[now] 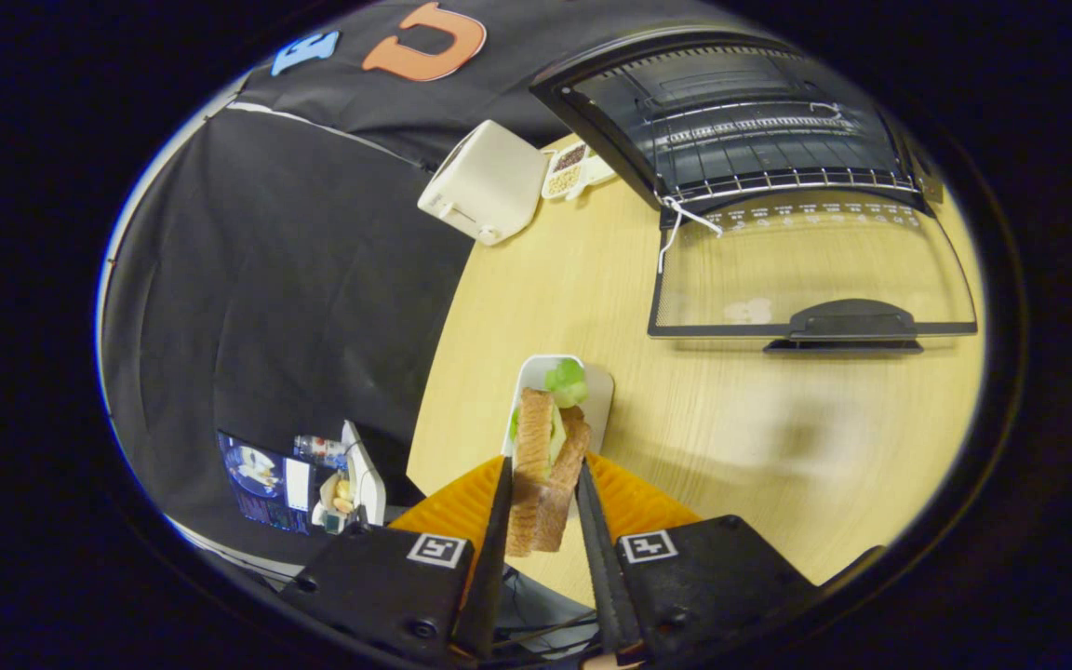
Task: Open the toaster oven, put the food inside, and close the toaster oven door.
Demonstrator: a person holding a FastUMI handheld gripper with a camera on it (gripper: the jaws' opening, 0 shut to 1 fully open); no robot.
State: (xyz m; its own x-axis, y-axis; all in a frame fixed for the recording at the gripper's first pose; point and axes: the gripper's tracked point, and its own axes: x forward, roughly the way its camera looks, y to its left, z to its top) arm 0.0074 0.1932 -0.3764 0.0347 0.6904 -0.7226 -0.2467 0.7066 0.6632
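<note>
Jaws: the gripper is clamped on the sandwich, one finger pressing each bread side.
Sandwich: toasted slices with green filling, held on edge between the fingers, lifted over the orange plate and the white tray.
White tray: on the tabletop just beyond the sandwich, a green leafy piece at its far end.
Toaster oven: well beyond the sandwich and to its right, door dropped fully open, flat over the tabletop, handle toward the sandwich; wire rack visible inside.
White box appliance: far beyond the sandwich, left of the oven, at the tabletop's edge.
Small divided dish: between that appliance and the oven.
</note>
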